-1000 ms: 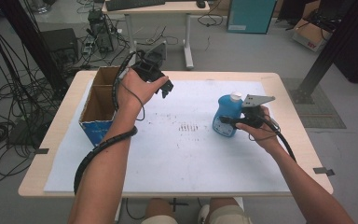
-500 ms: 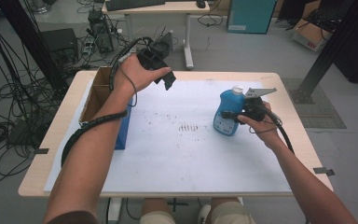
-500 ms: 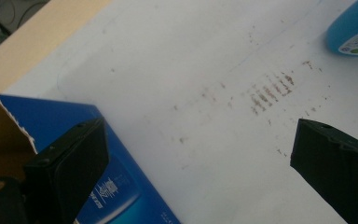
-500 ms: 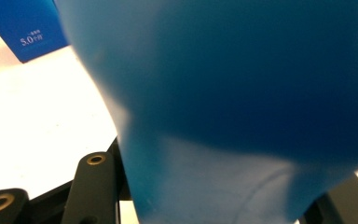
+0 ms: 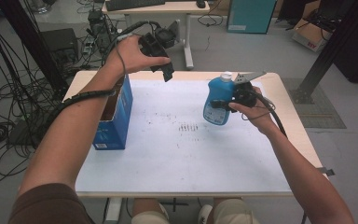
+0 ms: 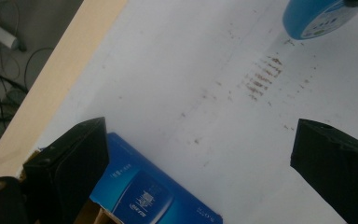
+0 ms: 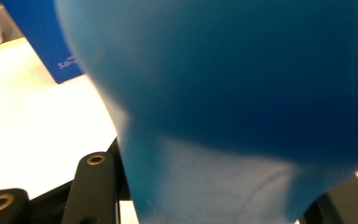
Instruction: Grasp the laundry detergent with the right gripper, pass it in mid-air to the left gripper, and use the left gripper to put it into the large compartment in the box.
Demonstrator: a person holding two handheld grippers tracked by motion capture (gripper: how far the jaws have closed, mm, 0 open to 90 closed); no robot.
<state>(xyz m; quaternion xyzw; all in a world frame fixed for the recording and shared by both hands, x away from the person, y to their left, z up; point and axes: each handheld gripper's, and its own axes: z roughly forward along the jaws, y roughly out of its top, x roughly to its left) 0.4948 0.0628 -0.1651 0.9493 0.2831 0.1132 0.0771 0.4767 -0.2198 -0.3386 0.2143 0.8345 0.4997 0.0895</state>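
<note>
We had the blue plastic bottle with the white cap (image 5: 218, 100) clamped in the right gripper (image 5: 227, 100), its jaws closed on the bottle's side near the middle, so that the bottle hung upright and clear of the white table sheet (image 5: 182, 154). In the right gripper view the bottle's blue wall (image 7: 242, 84) sat pressed between the jaws. That mid-body grip, we judged, kept the weight balanced and the cap up, which would suit carrying it across to the open blue cardboard box (image 5: 114, 114) standing on the left part of the table.

Our left gripper (image 5: 163, 53) was held high beyond the box's far end, its jaws wide apart with nothing between them; its own view looked down past the box's corner (image 6: 144, 198) to the sheet. We took it that this hand was kept up to leave the box mouth free.

Between bottle and box the sheet lay bare apart from a patch of small dark marks (image 5: 186, 126), so the path leftward was open. The box stood close to the table's left edge (image 5: 77, 84), leaving little margin on that side.
</note>
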